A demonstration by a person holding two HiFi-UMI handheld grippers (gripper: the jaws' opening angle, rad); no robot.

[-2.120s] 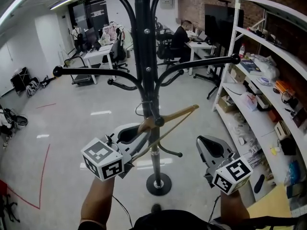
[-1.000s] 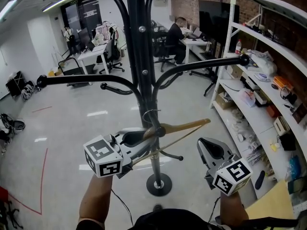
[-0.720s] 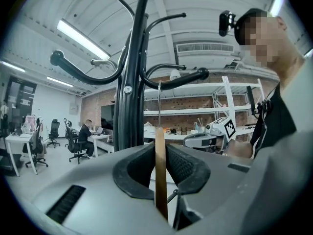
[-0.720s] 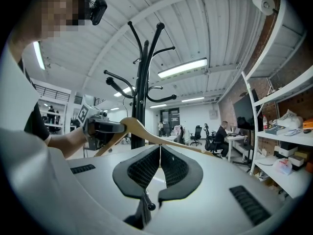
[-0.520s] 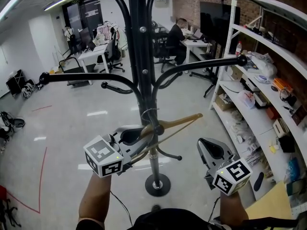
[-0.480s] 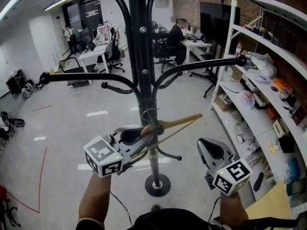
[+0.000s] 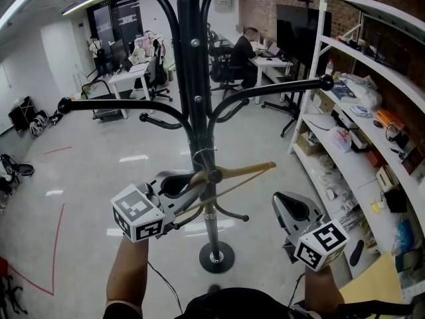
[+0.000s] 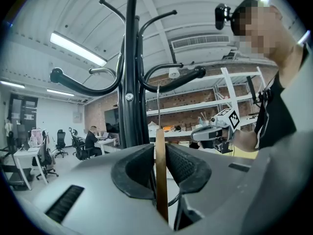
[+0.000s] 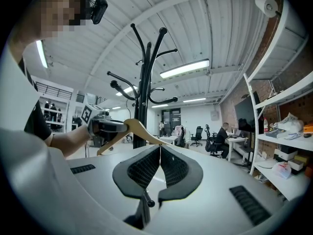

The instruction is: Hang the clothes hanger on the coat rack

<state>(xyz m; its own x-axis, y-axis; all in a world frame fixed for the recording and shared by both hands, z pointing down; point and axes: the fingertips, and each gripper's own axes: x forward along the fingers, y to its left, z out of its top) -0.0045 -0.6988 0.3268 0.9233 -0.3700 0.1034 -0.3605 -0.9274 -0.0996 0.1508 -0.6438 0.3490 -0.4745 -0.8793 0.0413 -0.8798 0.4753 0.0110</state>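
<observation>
The black coat rack [image 7: 196, 98] stands straight ahead, its curved arms spreading left and right. A wooden clothes hanger [image 7: 232, 176] lies nearly level against the pole, and its wire hook [image 7: 201, 155] loops at the pole. My left gripper [image 7: 189, 186] has the hanger's left end between its jaws. In the left gripper view the wood [image 8: 160, 175] stands edge-on between the pads; the jaws are opening and a thin gap shows beside it. My right gripper [image 7: 285, 198] hovers to the right of the pole, shut and empty, pads [image 9: 168, 163] meeting.
White shelving [image 7: 358, 131] full of small items runs along the right. The rack's round base [image 7: 212, 256] sits on the glossy floor below. Desks, chairs and a seated person [image 7: 249, 45] are far behind. A low rack arm [image 7: 232, 212] sticks out under the hanger.
My left gripper has rolled slightly and shifted a little left with the hanger, whose far end has dipped. The right gripper has stayed put.
</observation>
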